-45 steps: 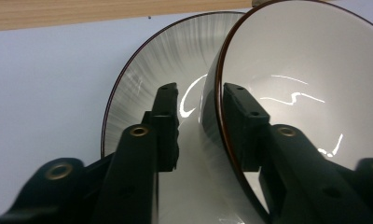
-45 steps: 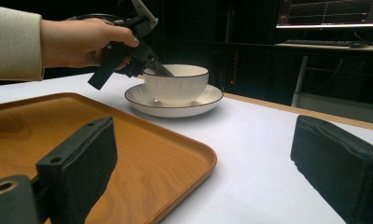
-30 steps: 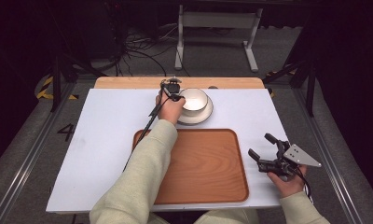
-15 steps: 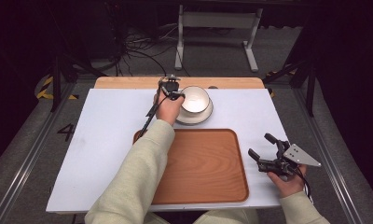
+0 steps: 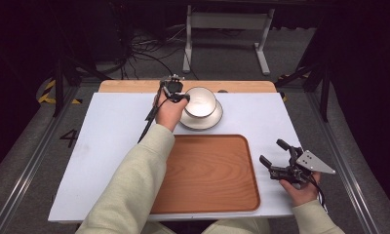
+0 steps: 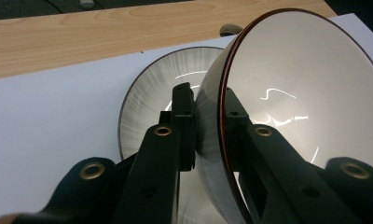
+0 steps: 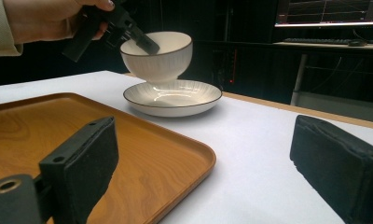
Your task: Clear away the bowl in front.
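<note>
A: Starting at the left of the high view, what is there?

B: The left gripper (image 5: 179,95) is out near the far edge of the white table (image 5: 100,146), a cream sleeve (image 5: 129,185) running back from it to the near edge. Its jaws are clenched on the rim of the white bowl (image 5: 201,101), one jaw inside the wall and one outside, as the left gripper view shows.

A: And where does the bowl sit?

B: It doesn't sit. In the right gripper view the bowl (image 7: 157,56) hangs just above the white plate (image 7: 173,98), a thin gap under its foot, tilted slightly. The plate (image 5: 203,119) lies on the table close to the far edge, just beyond the far rim of the wooden tray (image 5: 207,170).

A: The tray itself?

B: It lies in the near half of the table, its near rim close to the near edge.

A: And at the right?

B: The right gripper (image 5: 275,157) is held over the table's near right corner, just right of the tray, jaws spread wide with nothing between them.
</note>
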### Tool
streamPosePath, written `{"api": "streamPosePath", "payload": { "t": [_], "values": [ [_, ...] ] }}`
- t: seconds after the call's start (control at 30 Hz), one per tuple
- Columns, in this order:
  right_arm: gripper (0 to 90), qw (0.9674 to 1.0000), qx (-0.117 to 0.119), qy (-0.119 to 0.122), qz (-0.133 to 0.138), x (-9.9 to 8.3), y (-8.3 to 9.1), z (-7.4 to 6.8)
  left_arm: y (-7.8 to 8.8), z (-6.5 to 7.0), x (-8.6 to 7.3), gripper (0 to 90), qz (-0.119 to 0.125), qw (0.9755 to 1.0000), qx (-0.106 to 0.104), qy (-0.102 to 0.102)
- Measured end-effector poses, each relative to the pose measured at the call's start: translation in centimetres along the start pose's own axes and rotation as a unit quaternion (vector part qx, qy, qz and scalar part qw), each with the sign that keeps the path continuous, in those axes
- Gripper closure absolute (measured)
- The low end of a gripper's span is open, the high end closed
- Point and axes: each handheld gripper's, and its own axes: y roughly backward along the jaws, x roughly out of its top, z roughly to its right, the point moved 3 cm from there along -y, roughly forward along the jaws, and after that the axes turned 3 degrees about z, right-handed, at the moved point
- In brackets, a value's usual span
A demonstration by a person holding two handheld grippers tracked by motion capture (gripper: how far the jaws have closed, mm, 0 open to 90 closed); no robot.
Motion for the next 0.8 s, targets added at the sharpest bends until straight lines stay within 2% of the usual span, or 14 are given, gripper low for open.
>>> {"api": "streamPosePath", "payload": {
  "t": [0.33,0.8],
  "values": [
    [8.3,1.0000,0.000,0.000,0.000,0.0,0.0,0.0,3.0,-0.6,0.0,81.0,-0.003,0.9998,-0.006,-0.017],
    [8.3,1.0000,-0.001,0.000,-0.002,0.0,0.0,0.0,6.7,-0.4,-0.5,81.0,-0.022,0.9977,-0.041,-0.050]
  ]
}}
